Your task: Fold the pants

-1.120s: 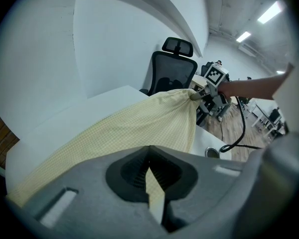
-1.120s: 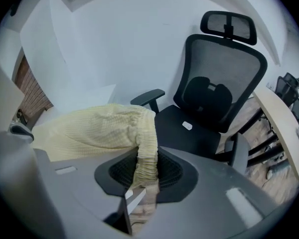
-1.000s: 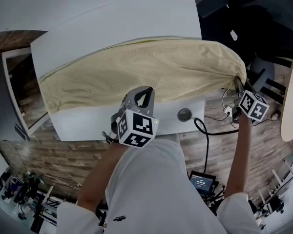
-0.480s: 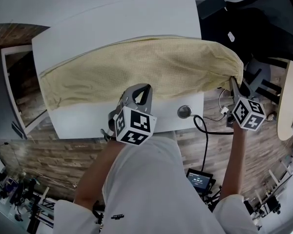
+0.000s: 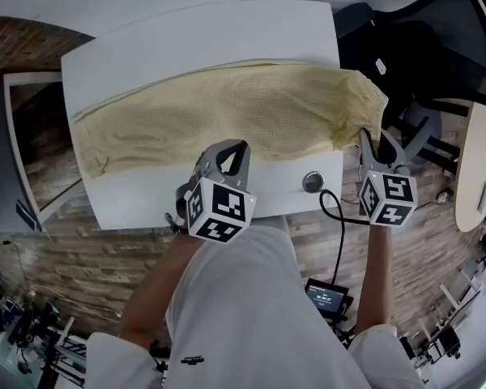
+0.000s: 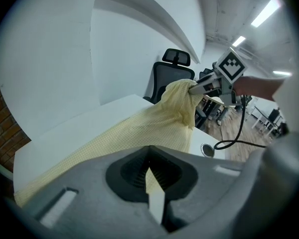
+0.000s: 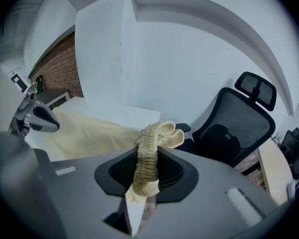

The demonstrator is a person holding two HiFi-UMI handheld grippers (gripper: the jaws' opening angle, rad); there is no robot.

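Since a second ago our right gripper (image 5: 364, 140) has carried the gathered waistband (image 7: 148, 153) up and in from beyond the right edge of the table (image 5: 186, 39). Our left gripper (image 5: 233, 148) has hardly shifted. The pants (image 5: 227, 116) lie stretched across the table, their right end clamped between the right gripper's part-open jaws. The left gripper's jaws are closed together at the pants' near edge; whether they pinch cloth we cannot quite tell.
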